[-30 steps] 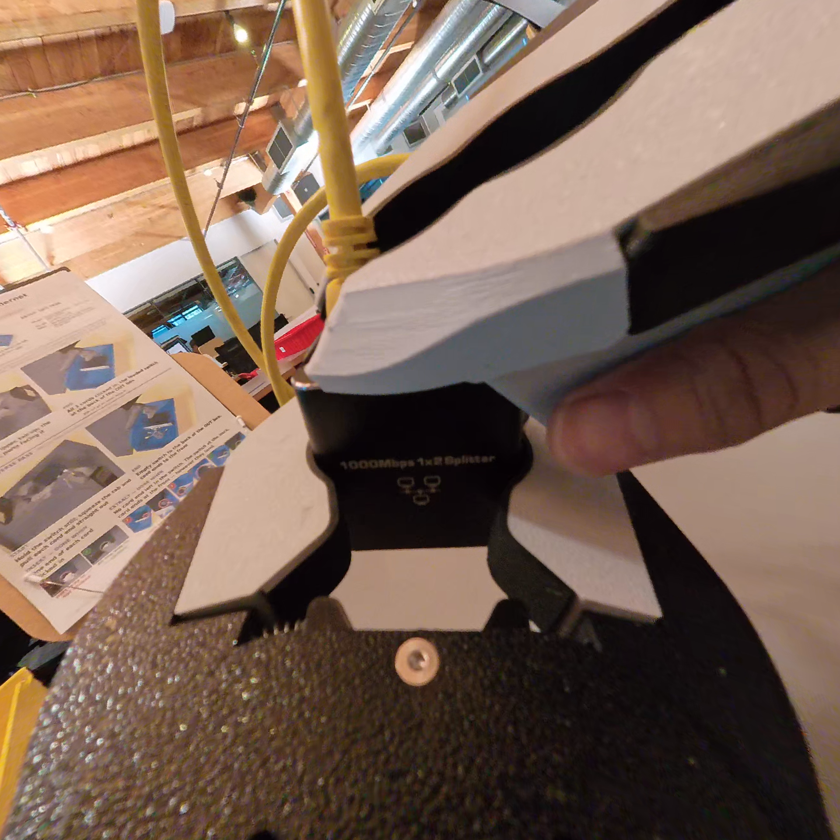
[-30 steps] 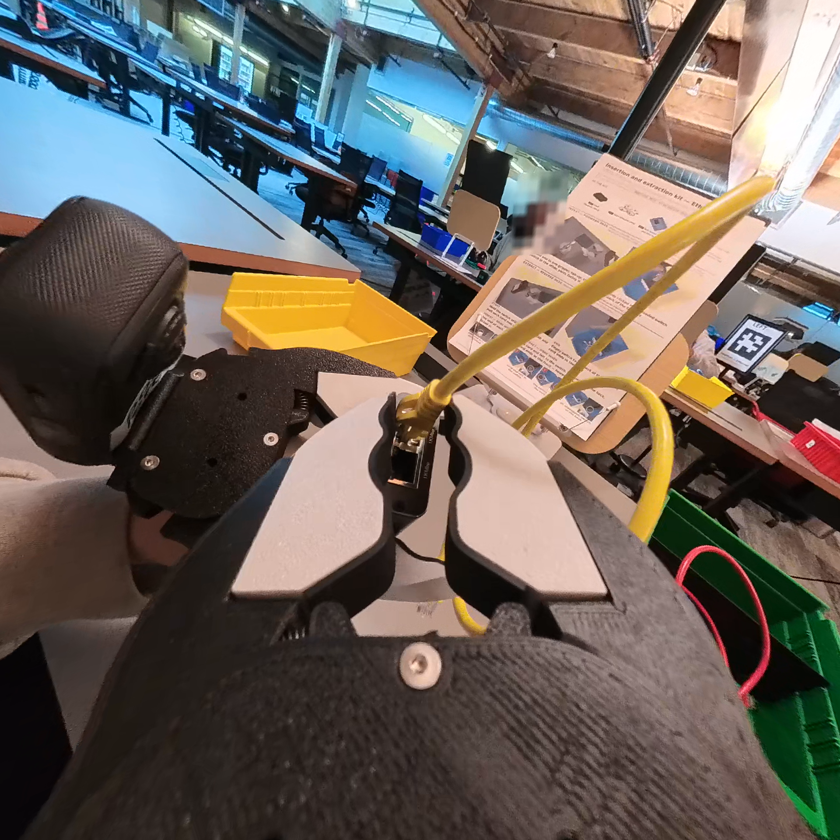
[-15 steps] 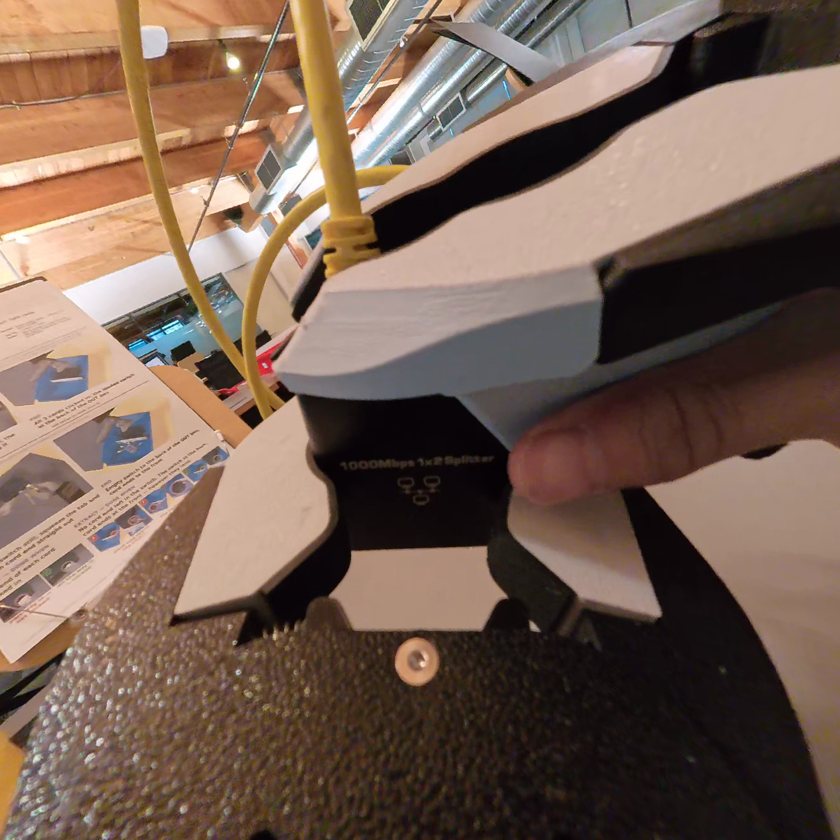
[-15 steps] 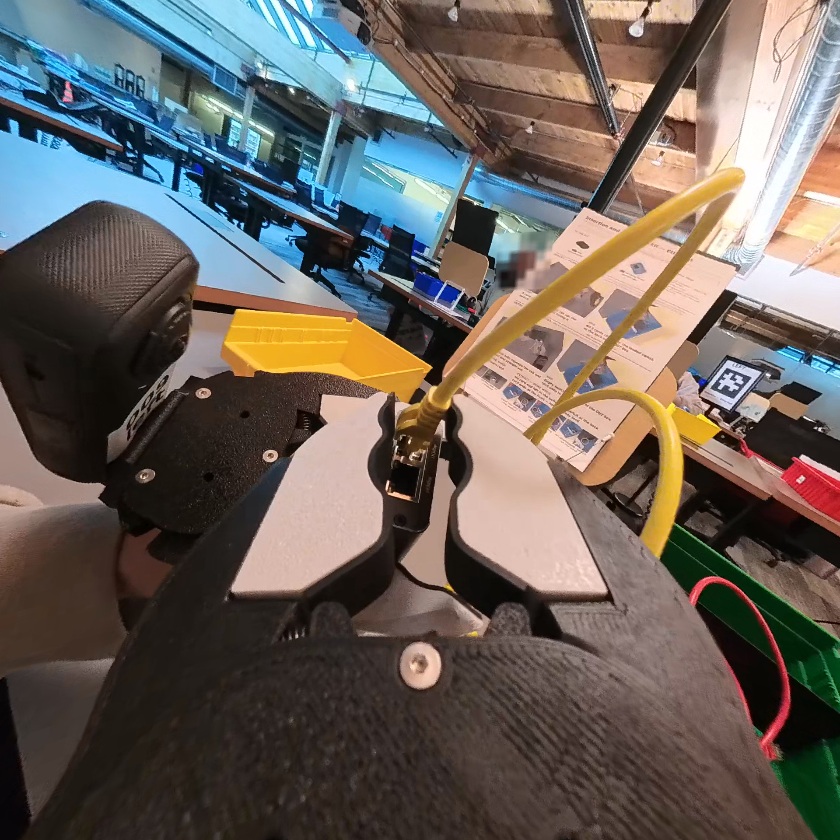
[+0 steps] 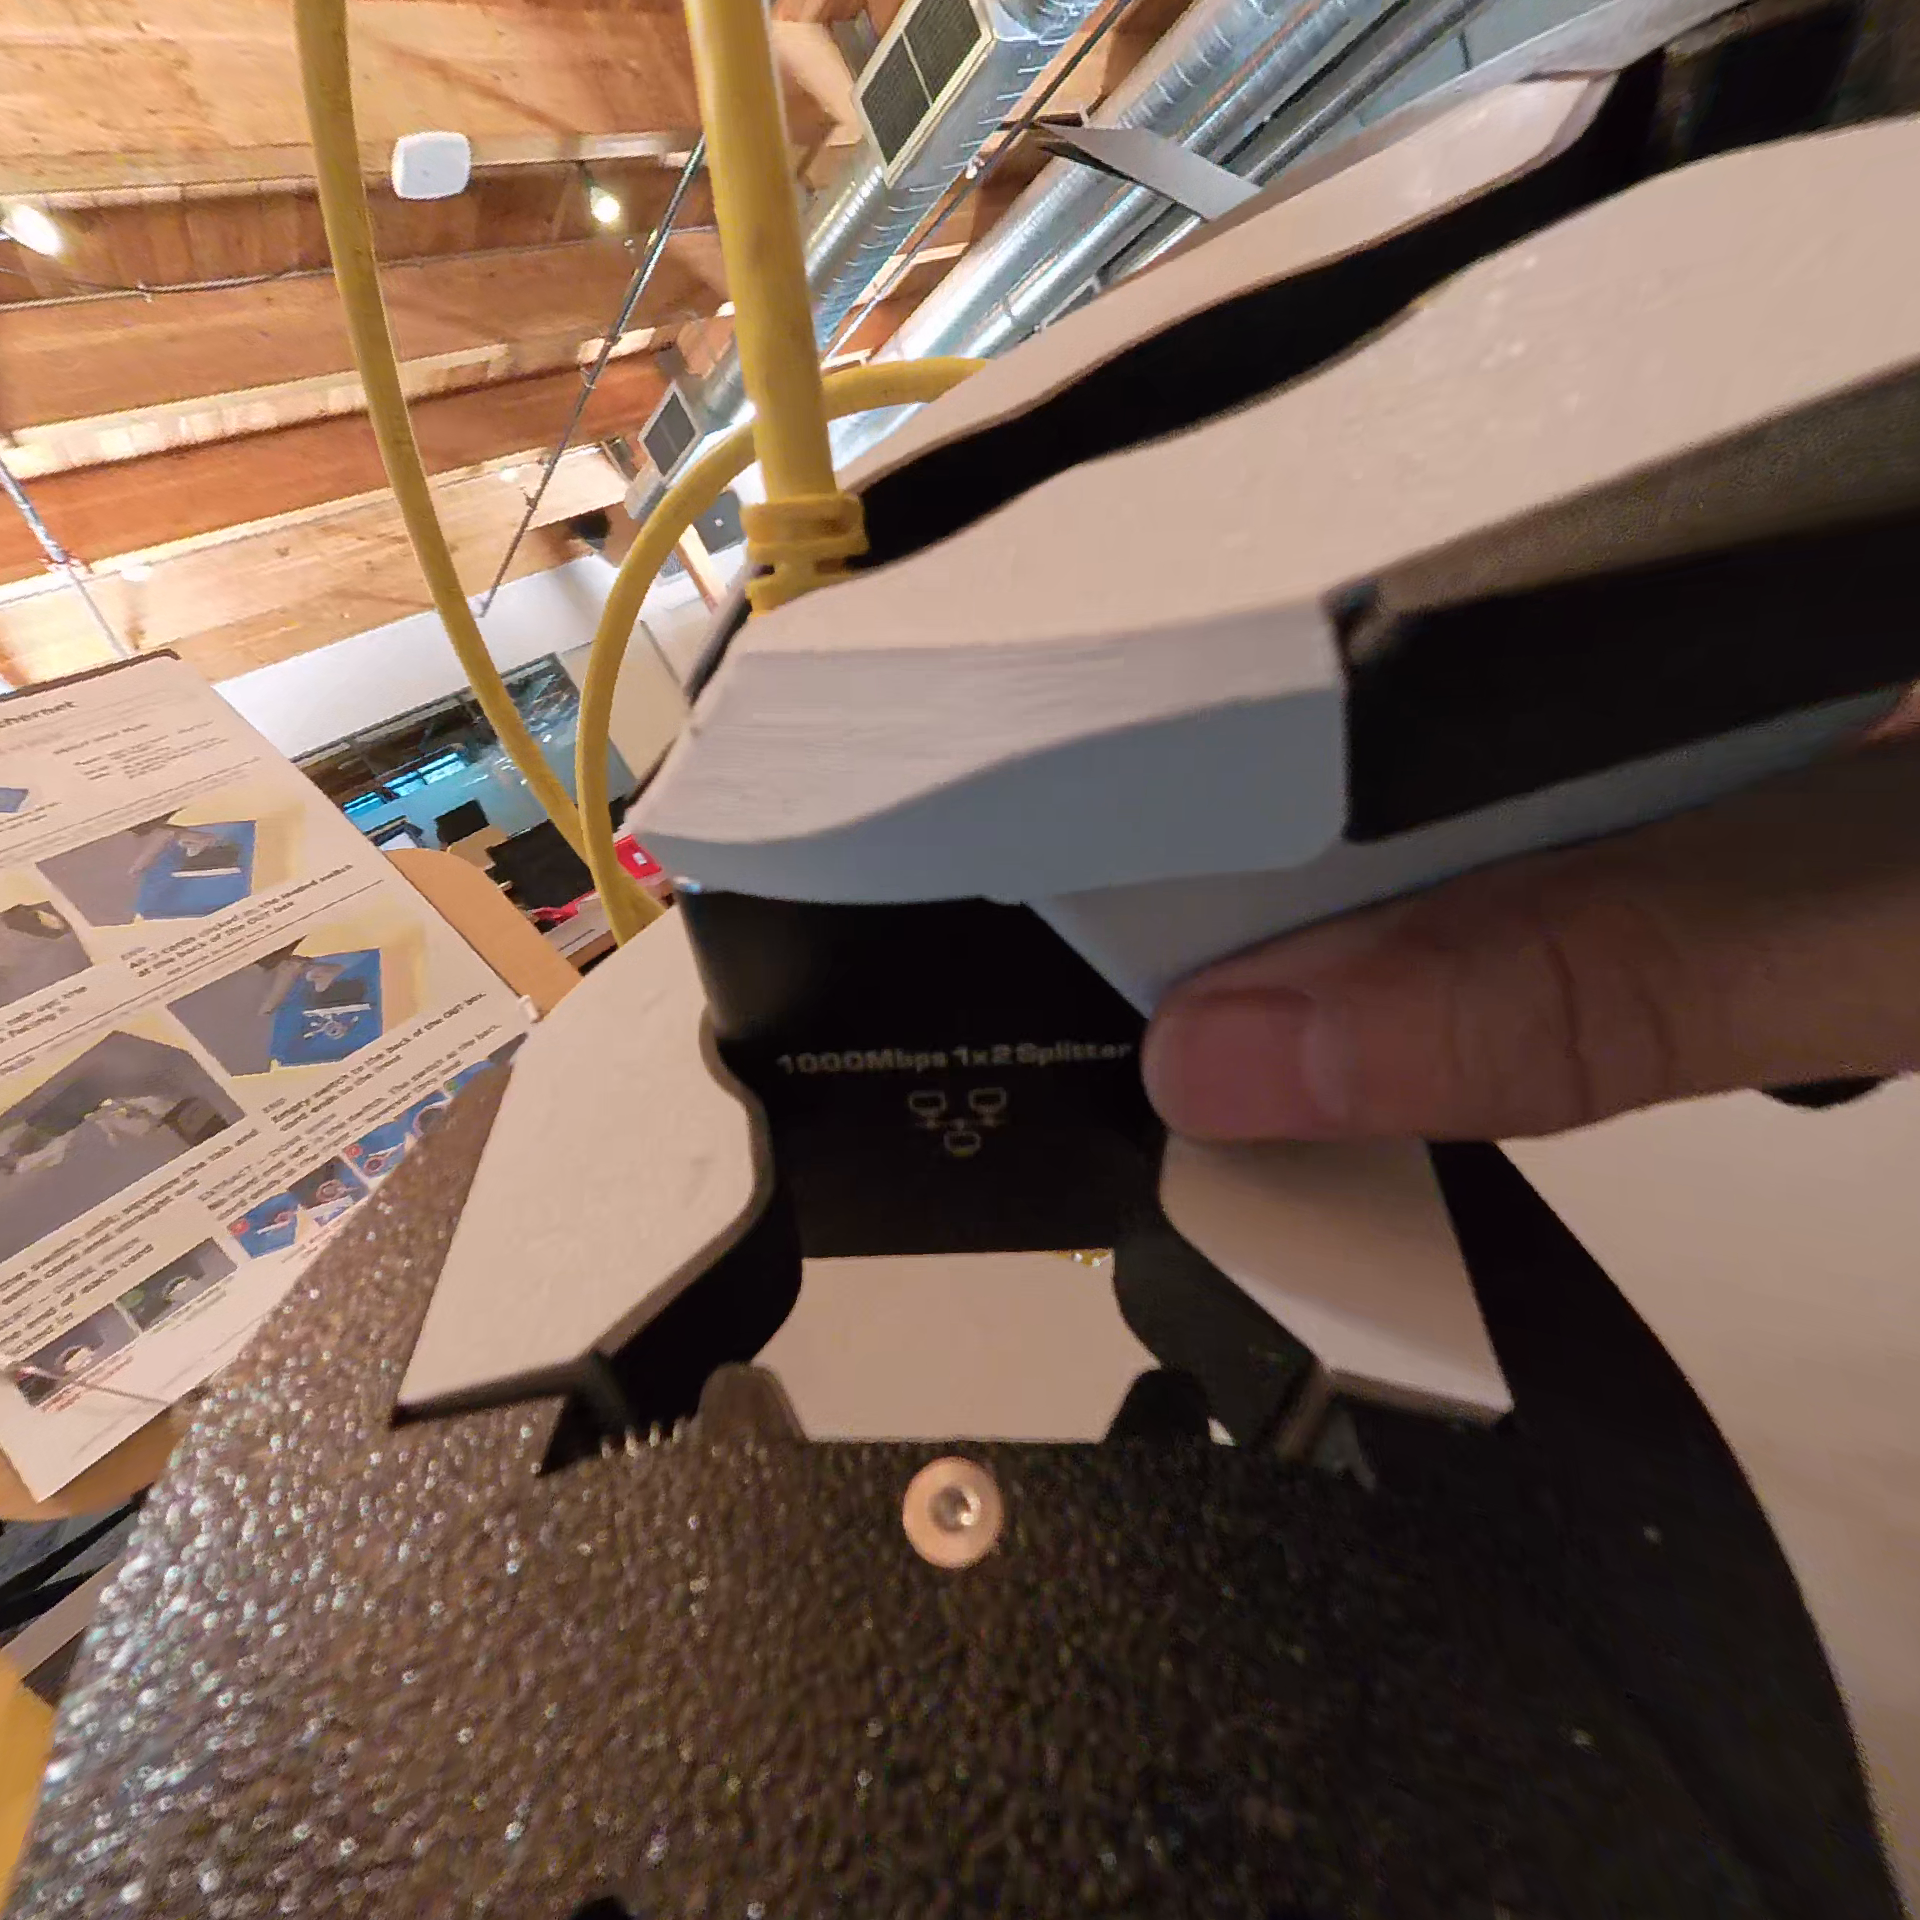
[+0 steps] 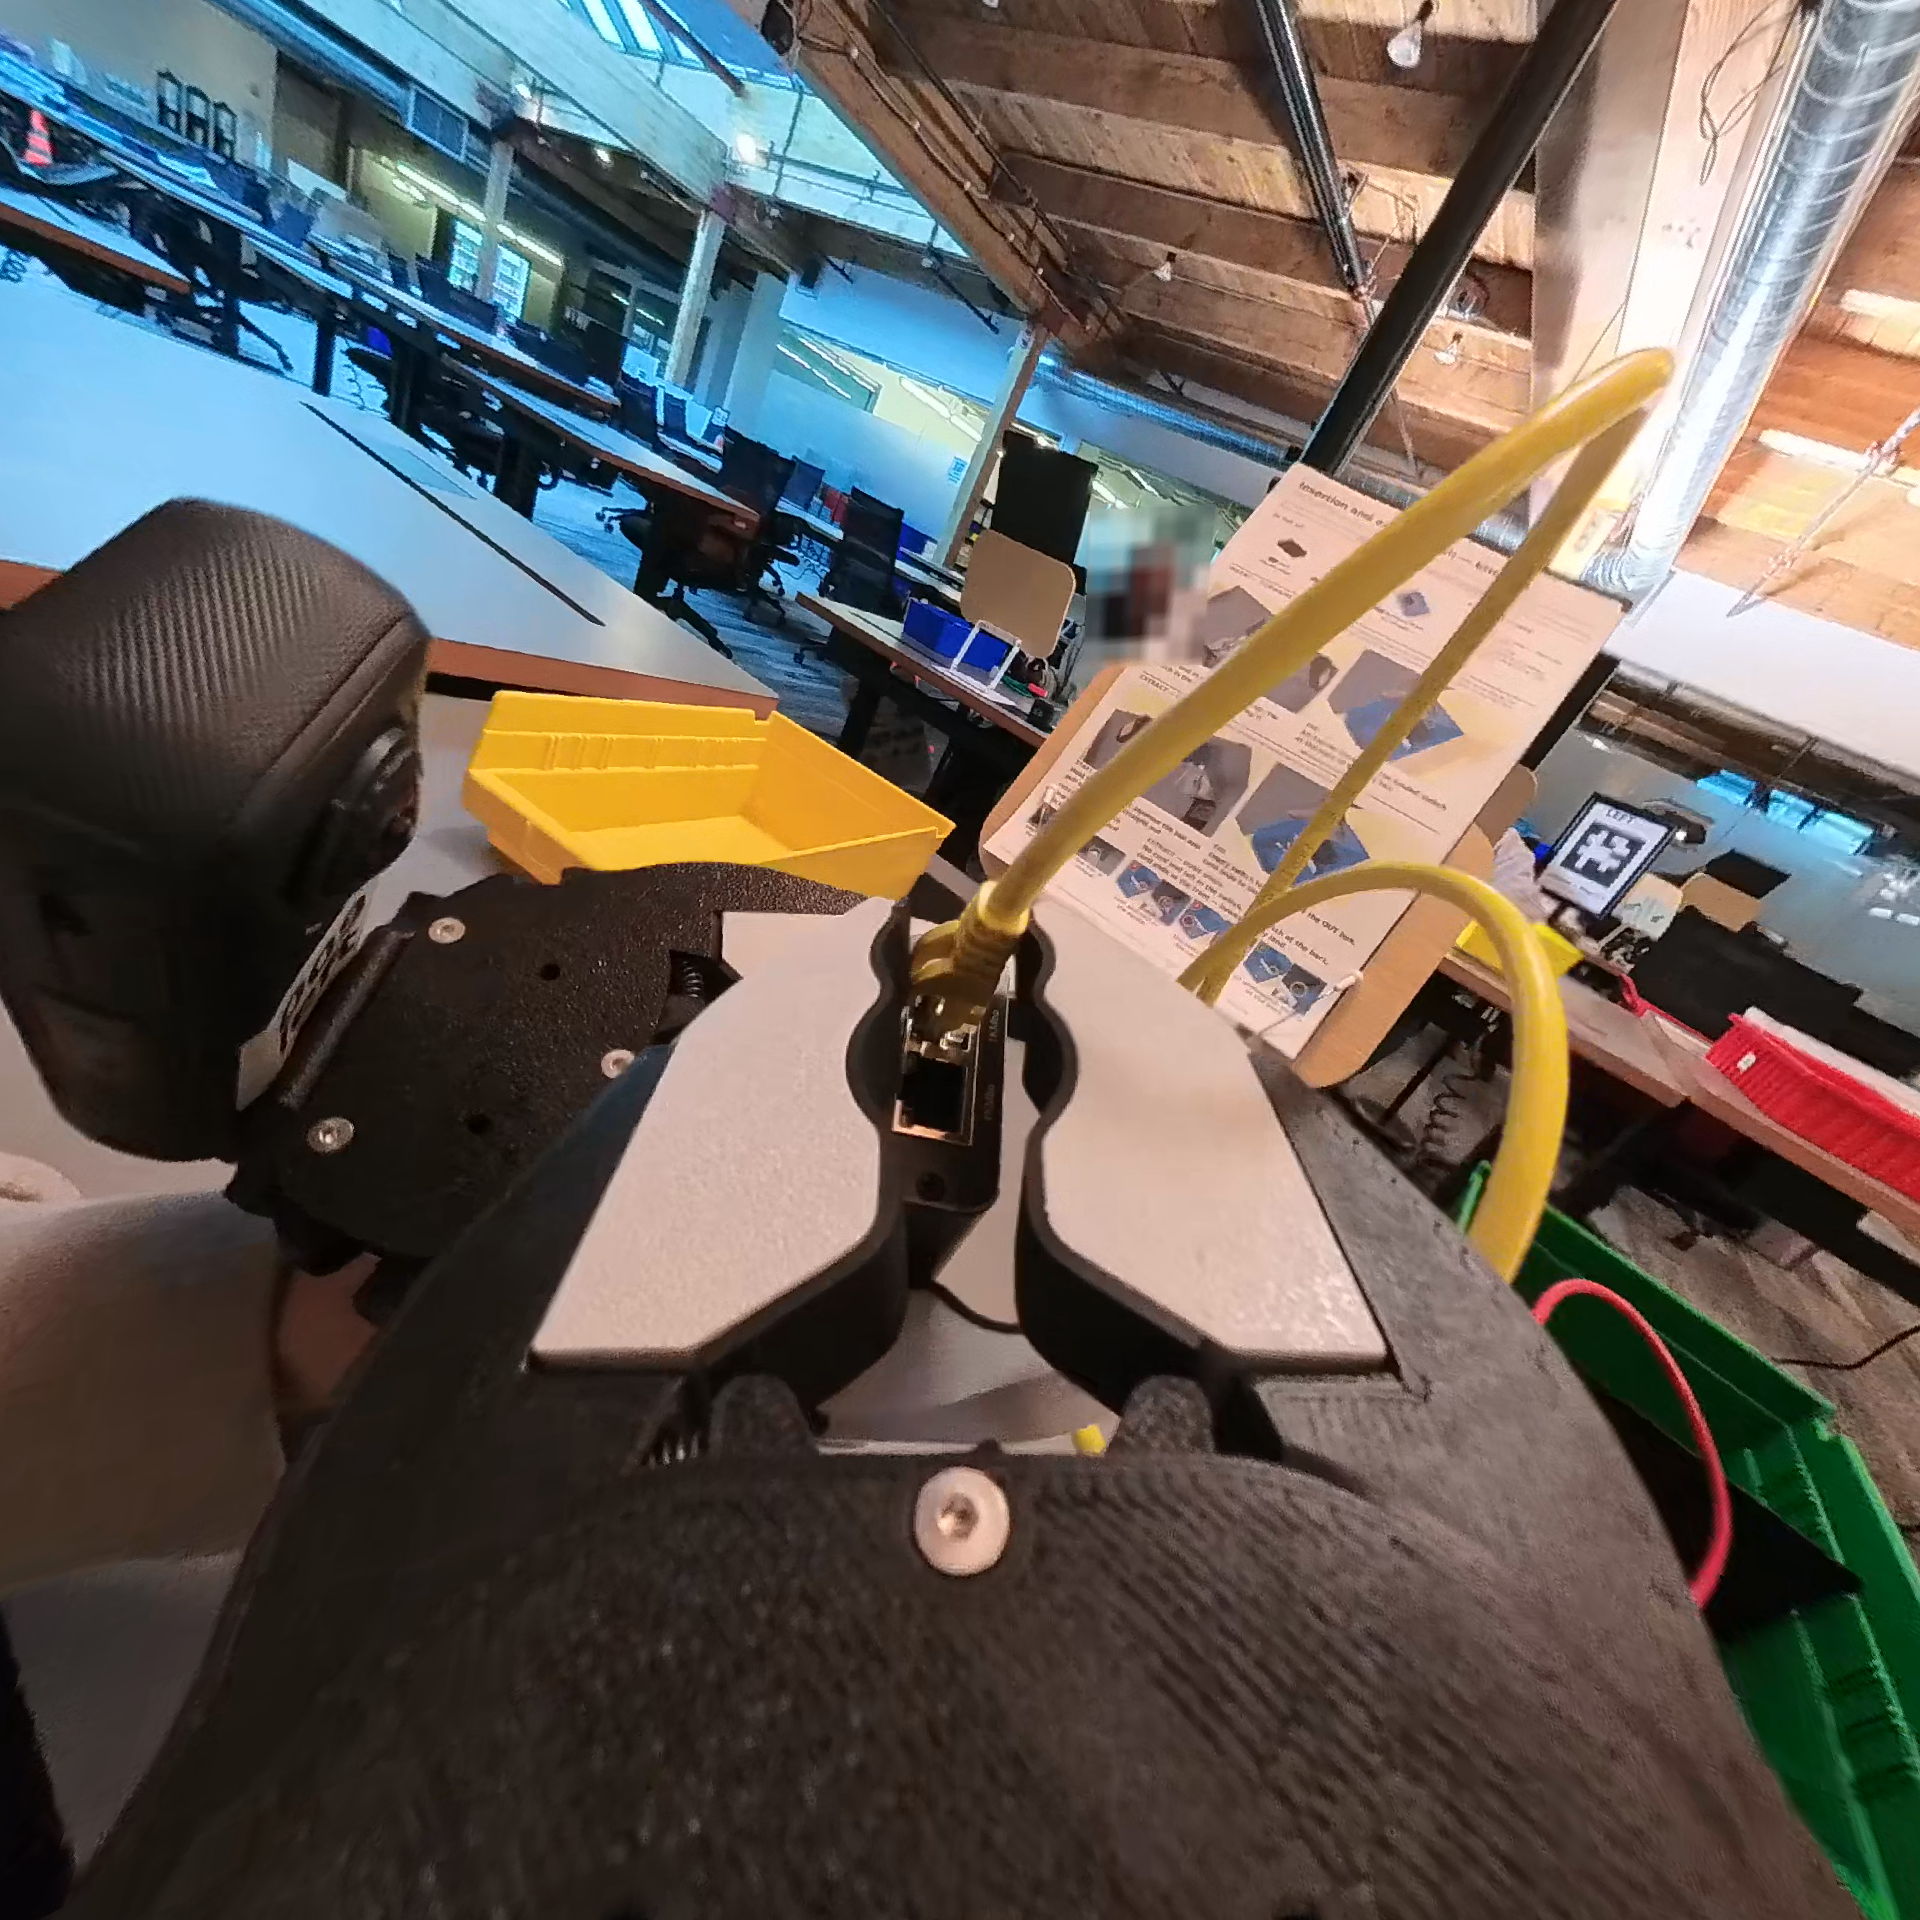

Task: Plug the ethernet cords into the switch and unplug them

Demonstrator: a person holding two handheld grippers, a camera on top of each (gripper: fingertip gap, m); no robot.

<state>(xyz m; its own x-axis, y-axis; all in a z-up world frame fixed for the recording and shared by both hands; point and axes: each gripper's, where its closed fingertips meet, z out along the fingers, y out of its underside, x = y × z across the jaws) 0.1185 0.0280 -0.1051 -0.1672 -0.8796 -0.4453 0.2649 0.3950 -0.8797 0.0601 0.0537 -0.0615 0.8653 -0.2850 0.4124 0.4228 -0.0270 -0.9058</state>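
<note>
Left tongs (image 5: 940, 1132) grip switch (image 5: 935, 1081) (black).

Yellow bin (image 6: 717, 800), green bin (image 6: 1787, 1475) with red wire (image 6: 1704, 1455), instruction poster (image 6: 1340, 790), red tray (image 6: 1829, 1101)

Open-plan workshop, long desk rows (image 6: 540, 416), exposed timber ceiling (image 6: 1143, 187), ducting (image 5: 997, 177)

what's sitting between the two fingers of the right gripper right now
The black switch, with a yellow ethernet cord plugged into its far port; the right wrist view shows it.
</note>
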